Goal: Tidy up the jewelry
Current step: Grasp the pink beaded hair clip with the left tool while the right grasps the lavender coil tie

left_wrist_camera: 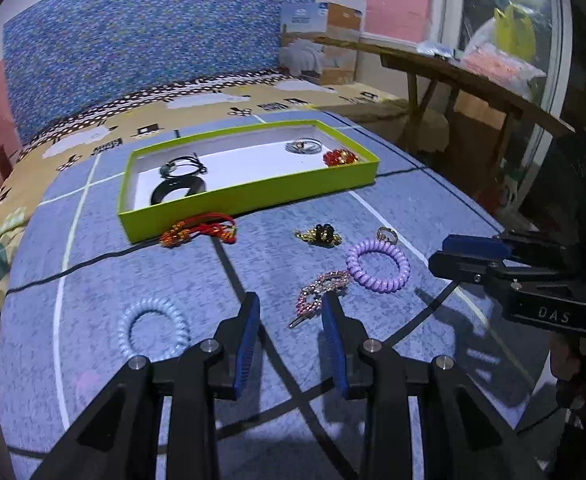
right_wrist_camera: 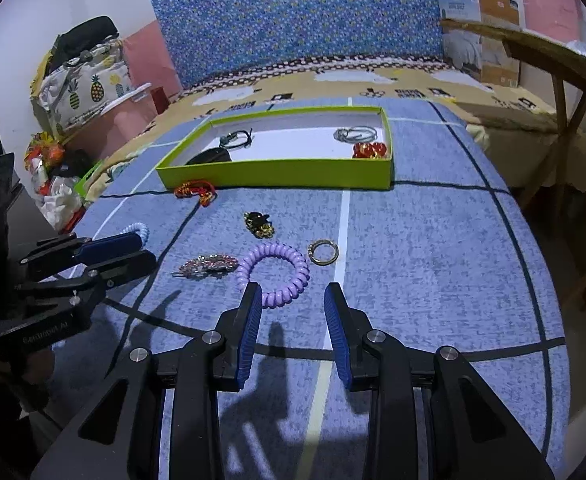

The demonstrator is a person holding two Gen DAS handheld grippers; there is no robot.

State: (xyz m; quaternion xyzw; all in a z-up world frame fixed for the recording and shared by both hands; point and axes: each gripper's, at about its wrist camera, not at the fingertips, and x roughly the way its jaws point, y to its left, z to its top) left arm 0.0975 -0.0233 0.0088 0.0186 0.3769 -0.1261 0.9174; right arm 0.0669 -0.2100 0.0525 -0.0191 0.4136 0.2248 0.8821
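A green tray (left_wrist_camera: 253, 194) (right_wrist_camera: 277, 174) on the blue mat holds black cord pieces at its left and a silver bangle (left_wrist_camera: 303, 146) and red beads (left_wrist_camera: 340, 157) at its right. Loose on the mat lie a red cord bracelet (left_wrist_camera: 201, 230) (right_wrist_camera: 197, 191), a black-gold charm (left_wrist_camera: 320, 235) (right_wrist_camera: 259, 224), a gold ring (left_wrist_camera: 387, 235) (right_wrist_camera: 323, 251), a purple coil band (left_wrist_camera: 377, 266) (right_wrist_camera: 275, 274), a pink sparkly clip (left_wrist_camera: 319, 294) (right_wrist_camera: 209, 266) and a pale blue coil band (left_wrist_camera: 153, 330). My left gripper (left_wrist_camera: 291, 308) is open just before the clip. My right gripper (right_wrist_camera: 293, 300) is open at the purple band's near edge.
A patterned bedspread and a blue headboard (left_wrist_camera: 153, 40) lie behind the mat. A wooden bench (left_wrist_camera: 453, 76) stands at the right with boxes behind it. Bags are piled at the far left in the right wrist view (right_wrist_camera: 77, 80).
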